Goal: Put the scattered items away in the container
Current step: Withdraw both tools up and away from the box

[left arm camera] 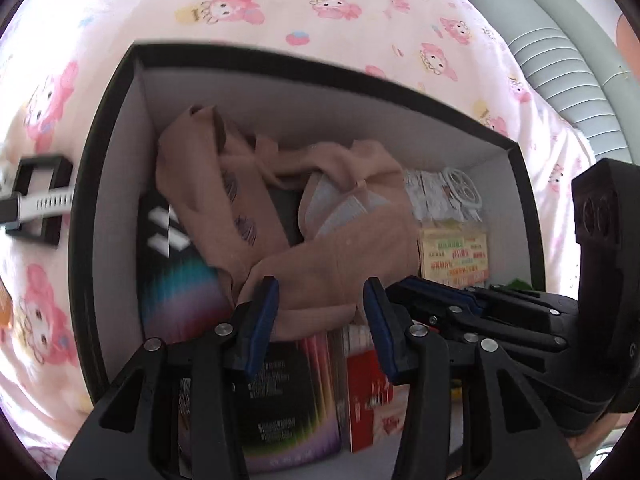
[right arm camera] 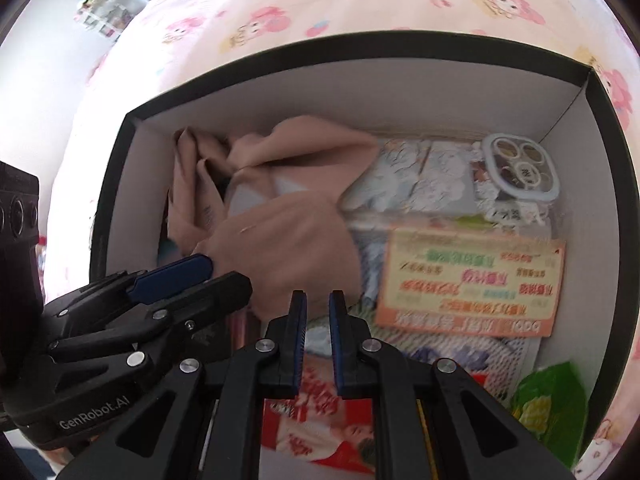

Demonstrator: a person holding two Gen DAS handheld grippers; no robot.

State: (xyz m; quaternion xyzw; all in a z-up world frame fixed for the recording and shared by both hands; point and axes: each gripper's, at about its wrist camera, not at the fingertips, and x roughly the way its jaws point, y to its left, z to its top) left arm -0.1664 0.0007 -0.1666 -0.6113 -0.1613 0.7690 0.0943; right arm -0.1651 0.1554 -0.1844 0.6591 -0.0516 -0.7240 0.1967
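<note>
Fingers of the left gripper [left arm camera: 322, 300] stand apart in the left wrist view, low in the frame, with nothing clamped between them. They hang over a crumpled beige cloth [left arm camera: 320, 248] that lies in the middle of the box [left arm camera: 96, 184], a black-rimmed container with white inner walls. Also inside: a dark packet with a rainbow band [left arm camera: 176, 272] at the left wall, a red packet [left arm camera: 368, 392] at the bottom, a yellow card with printed text [left arm camera: 454, 256] to the right, and a white phone case [left arm camera: 462, 186] toward the far right corner. Outside the box, at the left edge of the frame, a black-and-white watch [left arm camera: 36, 204] lies on the pink cartoon bedsheet [left arm camera: 280, 8]. It appears to be the one loose item in sight.

Right wrist view: the right gripper [right arm camera: 318, 320] sits low centre, its fingers close together with a narrow gap and nothing held. The left gripper enters from the lower left. The beige cloth fills the left half of the box; the yellow card, the phone case and a green packet [right arm camera: 548, 404] occupy the right half, the red packet the bottom.

Judgement: most items are already contained. At least the watch remains to be collected; whatever lies beyond both frames cannot be assessed.
</note>
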